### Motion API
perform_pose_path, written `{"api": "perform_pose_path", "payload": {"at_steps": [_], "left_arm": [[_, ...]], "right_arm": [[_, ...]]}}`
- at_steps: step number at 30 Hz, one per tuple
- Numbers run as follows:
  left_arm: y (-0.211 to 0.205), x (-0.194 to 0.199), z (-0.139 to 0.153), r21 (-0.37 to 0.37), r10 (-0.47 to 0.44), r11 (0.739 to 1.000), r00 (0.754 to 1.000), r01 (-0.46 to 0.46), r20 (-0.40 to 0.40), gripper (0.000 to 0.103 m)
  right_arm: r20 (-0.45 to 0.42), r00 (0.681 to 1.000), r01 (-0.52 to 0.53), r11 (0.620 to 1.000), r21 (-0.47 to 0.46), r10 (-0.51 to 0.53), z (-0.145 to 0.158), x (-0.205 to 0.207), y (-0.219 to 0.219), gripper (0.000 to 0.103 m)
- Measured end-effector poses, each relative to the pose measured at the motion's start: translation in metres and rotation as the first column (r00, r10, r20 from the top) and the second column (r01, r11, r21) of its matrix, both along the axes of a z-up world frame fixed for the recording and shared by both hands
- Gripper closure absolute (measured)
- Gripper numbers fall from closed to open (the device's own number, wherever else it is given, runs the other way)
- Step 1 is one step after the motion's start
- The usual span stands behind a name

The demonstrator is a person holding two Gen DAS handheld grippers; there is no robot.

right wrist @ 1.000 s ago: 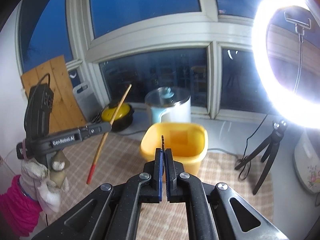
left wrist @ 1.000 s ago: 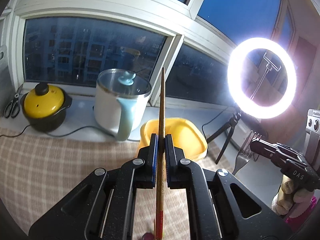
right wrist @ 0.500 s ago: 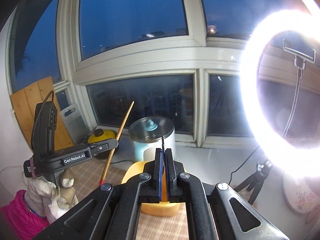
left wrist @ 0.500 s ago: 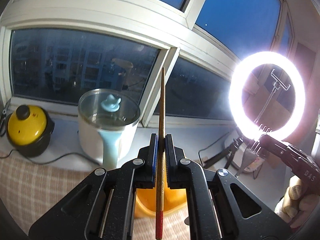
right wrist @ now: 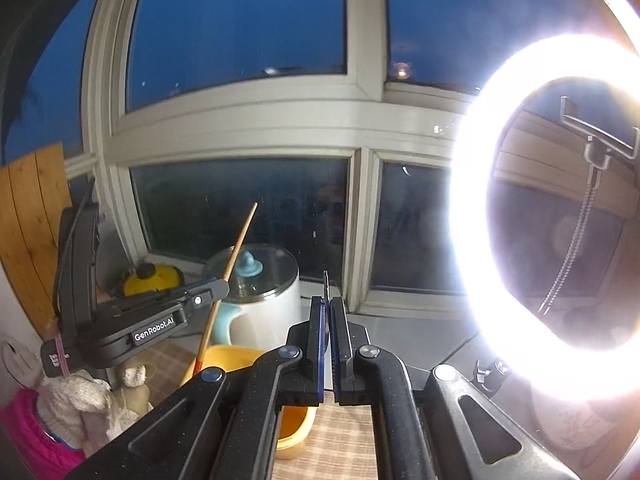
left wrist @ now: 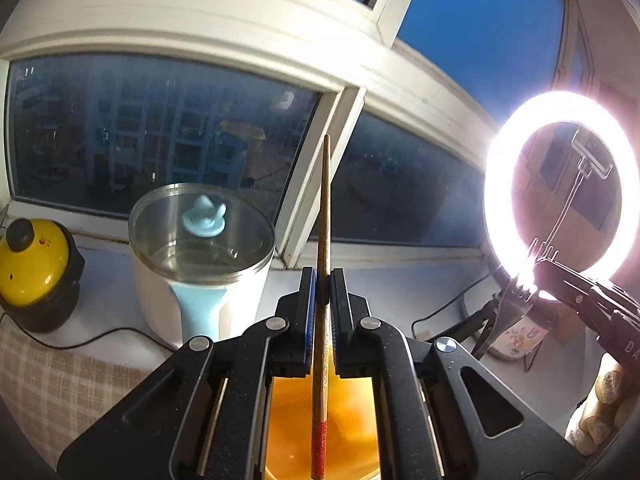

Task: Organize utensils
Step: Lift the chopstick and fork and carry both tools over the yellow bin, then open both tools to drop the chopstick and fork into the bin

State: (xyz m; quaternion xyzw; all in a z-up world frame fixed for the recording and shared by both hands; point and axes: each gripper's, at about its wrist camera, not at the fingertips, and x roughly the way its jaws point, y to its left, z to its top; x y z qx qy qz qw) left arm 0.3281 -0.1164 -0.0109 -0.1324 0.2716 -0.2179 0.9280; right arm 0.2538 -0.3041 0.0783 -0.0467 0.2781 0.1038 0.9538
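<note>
The left gripper (left wrist: 322, 292) still pinches the wooden chopstick (left wrist: 323, 248), now directly over the yellow bin (left wrist: 344, 416), which a second ago lay ahead of it. At right, the right gripper (right wrist: 330, 312) stays clamped on the fork (left wrist: 516, 300), now raised against the ring light (left wrist: 560, 184).

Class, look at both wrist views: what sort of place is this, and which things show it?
Probably a home kitchen corner by a window, set up for filming. A white electric pot and a yellow-lidded cooker stand on the sill, a checked tablecloth covers the table, and a ring light glows.
</note>
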Motion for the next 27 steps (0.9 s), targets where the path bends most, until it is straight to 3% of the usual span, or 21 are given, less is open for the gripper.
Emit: {"api": "perform_pose_path", "payload": {"at_steps": [11, 14, 16, 17, 19, 27], "left_arm": [[0.006, -0.009, -0.012, 0.032, -0.025, 0.999, 0.999, 0.026, -0.029, 0.099], [0.007, -0.013, -0.010, 0.048, -0.031, 0.998, 0.999, 0.033, -0.037, 0.095], [0.007, -0.015, -0.009, 0.048, -0.036, 0.998, 0.998, 0.038, -0.046, 0.061], [0.009, -0.018, -0.008, 0.044, -0.036, 0.998, 0.999, 0.038, -0.036, 0.058], [0.011, -0.026, -0.006, 0.059, -0.027, 0.998, 0.999, 0.028, -0.022, 0.057], [0.026, -0.045, 0.002, 0.074, -0.009, 0.997, 1.000, 0.010, -0.012, 0.057]], "right_arm": [[-0.097, 0.995, -0.029, 0.999, -0.012, 0.028, -0.040, 0.011, 0.007, 0.103], [-0.121, 0.992, -0.041, 0.999, 0.000, 0.041, -0.046, 0.012, 0.007, 0.099], [-0.113, 0.993, -0.032, 0.999, 0.002, 0.032, -0.047, 0.009, 0.007, 0.071], [-0.109, 0.994, -0.029, 1.000, 0.005, 0.029, -0.046, 0.008, 0.006, 0.065], [-0.105, 0.994, -0.024, 1.000, 0.013, 0.026, -0.045, 0.003, 0.005, 0.047], [-0.091, 0.996, -0.007, 1.000, 0.015, 0.008, -0.041, -0.017, 0.003, 0.027]]}}
